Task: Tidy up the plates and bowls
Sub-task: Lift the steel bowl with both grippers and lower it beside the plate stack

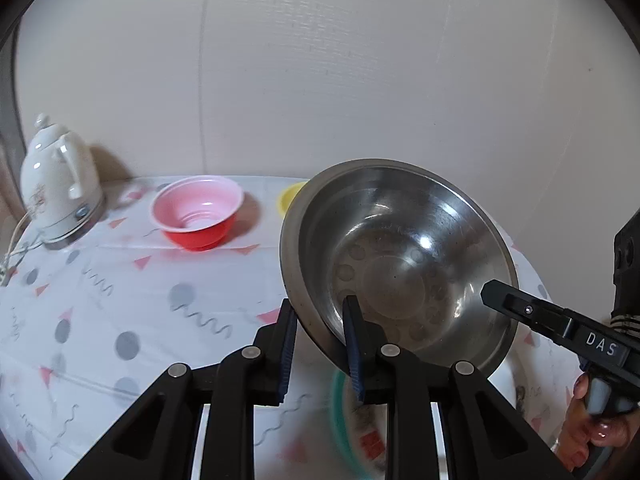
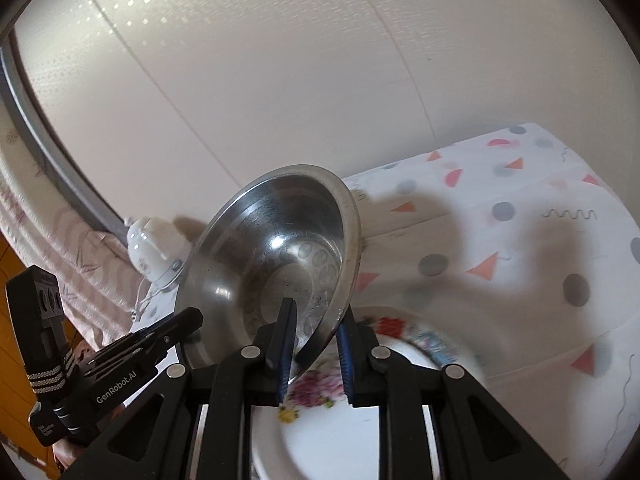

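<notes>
One steel bowl [image 1: 400, 264], round, polished and dimpled in a ring around its base, held tilted above the surface [image 1: 120, 300]. Left claw [image 1: 320, 344] clamped on the near rim, one blue ribbed pad inside the bowl, one outside. Right claw [image 2: 316, 340] likewise closed on the rim from the opposite side, pads either side of the thin metal wall. One floral china plate [image 2: 320, 420], white and glossy, lying directly beneath the bowl. One teal-rimmed dish [image 1: 340, 408], blurred, partly hidden below the left claw. One plastic bowl [image 1: 196, 212], red outside and pink inside, stepped at the base, far left. One yellow bowl [image 1: 289, 197], mostly hidden behind the steel rim. One white ceramic kettle [image 1: 56, 184], handled, far left corner. Surface covered by a pale cloth printed with grey dots, coral triangles and squiggles.
</notes>
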`<state>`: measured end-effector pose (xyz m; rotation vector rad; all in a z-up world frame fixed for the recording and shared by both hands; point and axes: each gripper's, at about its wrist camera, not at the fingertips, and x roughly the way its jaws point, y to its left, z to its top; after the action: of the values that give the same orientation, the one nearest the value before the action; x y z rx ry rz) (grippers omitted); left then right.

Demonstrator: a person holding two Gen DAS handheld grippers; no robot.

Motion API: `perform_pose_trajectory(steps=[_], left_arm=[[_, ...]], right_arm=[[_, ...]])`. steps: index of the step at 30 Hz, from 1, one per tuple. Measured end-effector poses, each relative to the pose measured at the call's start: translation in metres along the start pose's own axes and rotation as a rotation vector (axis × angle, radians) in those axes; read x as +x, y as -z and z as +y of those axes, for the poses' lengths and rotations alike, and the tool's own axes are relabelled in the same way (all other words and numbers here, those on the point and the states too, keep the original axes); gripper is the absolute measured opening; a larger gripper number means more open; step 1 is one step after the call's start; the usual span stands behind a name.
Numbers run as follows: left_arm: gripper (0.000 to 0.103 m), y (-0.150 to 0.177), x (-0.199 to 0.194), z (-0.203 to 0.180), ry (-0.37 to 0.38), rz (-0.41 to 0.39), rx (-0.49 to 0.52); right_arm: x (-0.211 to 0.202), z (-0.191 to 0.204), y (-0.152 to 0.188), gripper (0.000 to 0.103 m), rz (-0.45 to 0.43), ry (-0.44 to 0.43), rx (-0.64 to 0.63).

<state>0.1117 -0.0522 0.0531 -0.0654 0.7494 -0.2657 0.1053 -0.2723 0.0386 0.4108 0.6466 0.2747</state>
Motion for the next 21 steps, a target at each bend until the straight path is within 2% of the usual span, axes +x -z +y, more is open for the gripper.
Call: perform_pose_trajectory(steps=[13, 21], left_arm=[[0.025, 0.025, -0.039, 0.052, -0.077, -0.026, -0.076], [0.025, 0.041, -0.049, 0.078, -0.100, -0.011, -0.123]], right_arm=[[0.038, 0.050, 0.023, 0.020, 0.078, -0.051, -0.072], [0.060, 0.072, 0.035, 0.020, 0.131, -0.069, -0.101]])
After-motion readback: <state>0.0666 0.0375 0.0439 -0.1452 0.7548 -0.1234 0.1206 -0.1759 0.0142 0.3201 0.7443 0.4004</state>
